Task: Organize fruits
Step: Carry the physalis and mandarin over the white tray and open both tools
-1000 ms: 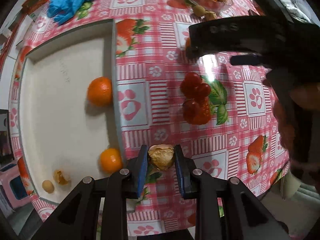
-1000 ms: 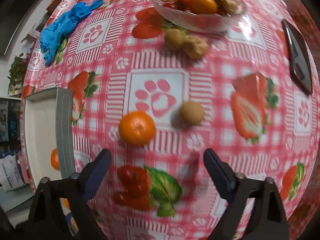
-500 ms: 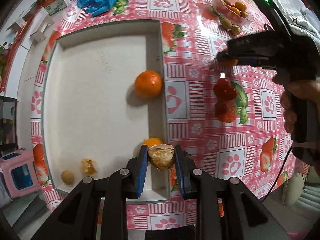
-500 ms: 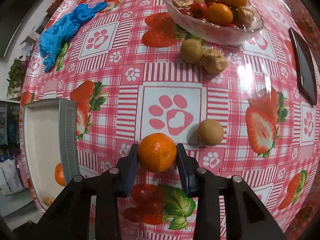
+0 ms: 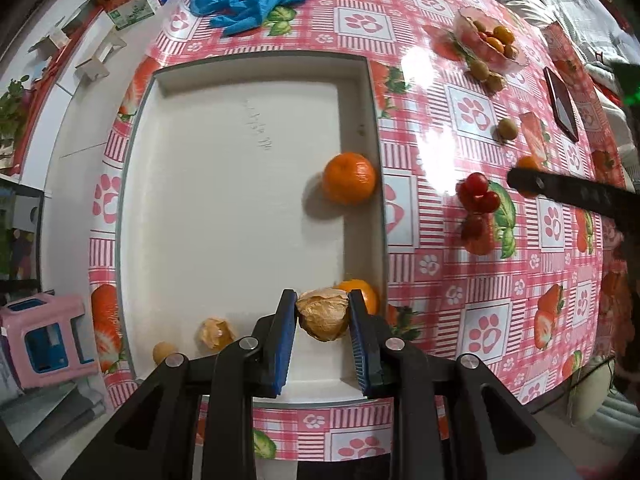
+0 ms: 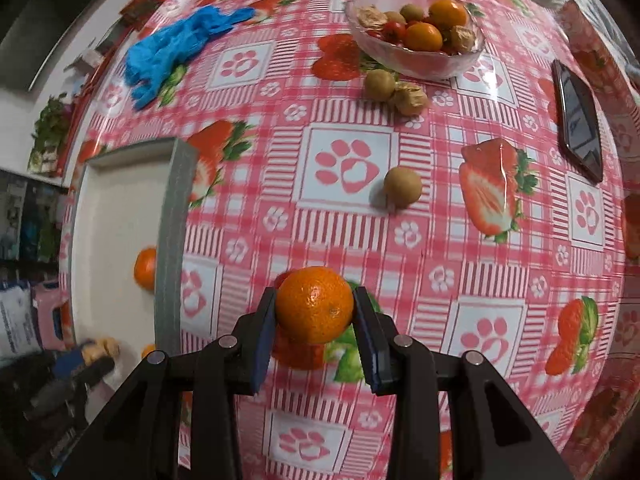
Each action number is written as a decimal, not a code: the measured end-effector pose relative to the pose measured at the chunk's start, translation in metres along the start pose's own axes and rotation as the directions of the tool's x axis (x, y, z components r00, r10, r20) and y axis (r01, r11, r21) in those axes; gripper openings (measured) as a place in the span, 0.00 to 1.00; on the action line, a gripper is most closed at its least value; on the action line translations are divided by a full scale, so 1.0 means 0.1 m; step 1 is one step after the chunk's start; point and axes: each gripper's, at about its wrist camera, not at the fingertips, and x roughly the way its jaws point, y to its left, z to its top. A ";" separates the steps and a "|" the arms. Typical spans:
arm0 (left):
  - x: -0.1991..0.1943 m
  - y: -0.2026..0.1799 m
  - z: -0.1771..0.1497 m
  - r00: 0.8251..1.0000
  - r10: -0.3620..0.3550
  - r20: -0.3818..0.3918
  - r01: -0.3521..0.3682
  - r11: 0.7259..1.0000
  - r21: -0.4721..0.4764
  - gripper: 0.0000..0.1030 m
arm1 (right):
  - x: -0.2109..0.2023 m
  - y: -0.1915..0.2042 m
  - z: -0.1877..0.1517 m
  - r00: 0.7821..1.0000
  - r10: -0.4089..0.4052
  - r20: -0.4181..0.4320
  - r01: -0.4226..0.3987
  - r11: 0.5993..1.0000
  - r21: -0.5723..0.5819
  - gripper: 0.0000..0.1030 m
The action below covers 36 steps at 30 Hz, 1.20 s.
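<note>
1. The left tool (image 5: 323, 316) is clamped on a papery husked fruit (image 5: 322, 313), held above the near right part of the white tray (image 5: 224, 208).
2. The tray's right wall runs close past that tool; one tangerine (image 5: 349, 178) sits against this wall farther back, and a second tangerine (image 5: 362, 294) peeks out just behind the held fruit.
3. Near the tray's near left corner lie another husked fruit (image 5: 216, 333) and a small tan round fruit (image 5: 164, 352); the wide middle and far part of the tray floor is bare.
4. The right tool (image 6: 314, 306) grips an orange tangerine (image 6: 314, 304), lifted over the checked bench (image 6: 440, 240), right of the tray wall.
5. Ahead of it a brown round fruit (image 6: 402, 187) lies alone; farther off, the glass bowl (image 6: 416, 60) of mixed fruit stands with two loose fruits beside it, and a phone (image 6: 578, 120) lies to the far right.
6. Compared with a second ago, the left tool has carried its fruit from over the cloth to over the tray, and the right tool, then spread wide around the tangerine, has closed on it and raised it.
</note>
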 end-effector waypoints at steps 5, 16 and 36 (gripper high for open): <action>0.06 0.12 -0.03 1.000 0.014 -0.007 -0.015 1.000 -0.007 0.27 | -0.12 0.11 -0.23 1.000 0.015 -0.002 -0.015 0.999 -0.028 0.39; 0.13 0.41 -0.08 1.000 0.024 -0.005 -0.024 0.999 -0.040 0.27 | -0.11 0.75 -0.29 0.998 0.058 -0.026 -0.061 0.990 -0.124 0.39; 0.32 0.82 -0.15 0.998 0.054 -0.041 -0.058 0.995 -0.086 0.27 | 0.18 1.44 -0.32 0.988 0.094 -0.119 -0.119 0.969 -0.216 0.39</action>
